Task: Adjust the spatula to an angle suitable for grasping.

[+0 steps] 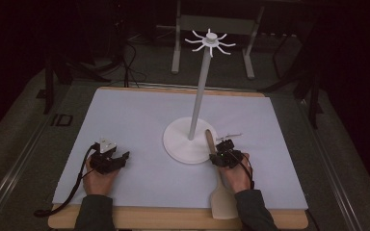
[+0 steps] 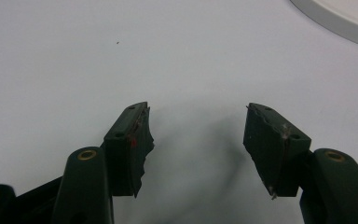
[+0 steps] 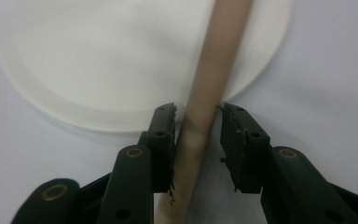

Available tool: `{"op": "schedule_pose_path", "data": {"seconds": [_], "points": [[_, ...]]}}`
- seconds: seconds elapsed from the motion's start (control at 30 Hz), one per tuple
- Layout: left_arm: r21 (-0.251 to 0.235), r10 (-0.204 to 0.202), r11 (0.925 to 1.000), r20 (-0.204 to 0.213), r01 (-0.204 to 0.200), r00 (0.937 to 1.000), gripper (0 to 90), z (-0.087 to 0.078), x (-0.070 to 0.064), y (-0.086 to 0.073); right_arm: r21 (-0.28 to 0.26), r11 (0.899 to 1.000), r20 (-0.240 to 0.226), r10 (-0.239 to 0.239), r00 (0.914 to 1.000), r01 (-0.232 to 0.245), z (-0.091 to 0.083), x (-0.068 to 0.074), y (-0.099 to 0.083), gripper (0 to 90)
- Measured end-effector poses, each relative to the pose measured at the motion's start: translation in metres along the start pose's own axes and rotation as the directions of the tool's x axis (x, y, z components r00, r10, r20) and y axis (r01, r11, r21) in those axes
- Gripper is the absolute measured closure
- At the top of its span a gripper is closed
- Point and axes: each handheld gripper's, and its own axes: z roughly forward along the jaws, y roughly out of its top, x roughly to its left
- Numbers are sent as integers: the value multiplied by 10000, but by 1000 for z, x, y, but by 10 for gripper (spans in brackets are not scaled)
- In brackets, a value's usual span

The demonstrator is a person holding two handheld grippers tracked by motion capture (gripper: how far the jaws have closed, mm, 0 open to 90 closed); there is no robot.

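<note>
Under both grippers lies a pale lavender-white sheet (image 1: pixel 139 120) that covers most of a light wooden table (image 1: pixel 173 217), whose bare edge shows along the near side by the person's sleeves. Just ahead of the right gripper (image 1: pixel 225 150), and ahead and to the right of the left gripper (image 1: pixel 119 159), stands a white stand with a round flat base (image 1: pixel 180 144), a tall slim pole (image 1: pixel 200 91) and a ring of short curved hooks at its top (image 1: pixel 210 42). A beige wooden spatula (image 1: pixel 220 192) runs beneath the right hand (image 1: pixel 236 175): its broad flat blade lies behind the gripper at the near table edge, and its rounded handle end reaches forward past the jaws to rest on the base's rim. In the right gripper view the handle (image 3: pixel 205 102) passes between the black jaws; it lies against the left one, while a narrow gap shows beside the right one, so the jaws sit spread around it rather than clamped. The left hand (image 1: pixel 99 180) rests on the sheet, well apart from the spatula, and in the left gripper view its jaws stand wide apart over bare sheet with nothing between them, a curved edge of the white base (image 2: pixel 335 18) showing at the upper right.
</note>
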Motion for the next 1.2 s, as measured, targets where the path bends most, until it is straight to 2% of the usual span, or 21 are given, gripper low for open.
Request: {"op": "schedule_pose_path", "data": {"seconds": [0.03,0.27,0.43,0.57,0.63,0.67,0.73,0.83,0.87,0.9,0.93,1.0,1.1,1.13,1.2], "points": [[12,2,10000,8,-2,10000,411,0,0,0,105,9999,-81,3,10000,-2,0,0,1,672],[11,6,10000,14,-6,10000,410,0,0,0,700,9925,-201,-989,9949,1001,-1,5,5,709],[16,3,10000,19,-3,10000,410,0,0,0,1092,9778,-303,-1768,9838,1790,-8,7,2,737],[33,9,10000,18,-9,10000,410,0,0,0,1357,9628,-378,-2307,9723,2337,-16,1,-2,742],[52,14,10000,13,-14,10000,410,0,0,0,1512,9534,-611,-2547,9651,2612,-18,-4,-5,744],[63,8,10000,11,-8,10000,410,0,0,0,1569,9520,-665,-2554,9645,2629,-19,-6,-6,744],[72,17,10000,6,-17,10000,410,1,0,0,1419,9564,-898,-2443,9655,2552,-19,-10,-9,738],[94,24,10000,-4,-24,10000,409,1,0,0,1071,9734,-1276,-1887,9737,2027,-19,-16,-9,689],[100,36,9999,-2,-36,10000,409,1,0,0,1071,9734,-1276,-1887,9737,2027,-19,-16,-9,689],[94,37,9999,-1,-37,10000,408,1,0,0,766,9853,-1318,-1421,9810,1530,-21,-20,-4,659],[118,41,9999,-2,-41,10000,409,1,0,0,749,9858,-1369,-1389,9808,1501,-21,-21,-3,656],[114,31,9999,5,-32,10000,409,1,0,0,803,9851,-1478,-1389,9792,1519,-20,-19,3,638],[103,40,9999,11,-40,10000,408,1,0,0,1115,9794,-1316,-1536,9793,1686,-17,-15,8,639],[99,40,9999,13,-41,10000,408,1,0,0,1427,9719,-1079,-1727,9791,1871,-12,-11,12,644],[106,41,9999,17,-41,10000,408,1,0,0,1877,9612,-893,-1881,9781,2020,-5,-5,15,647]]}}
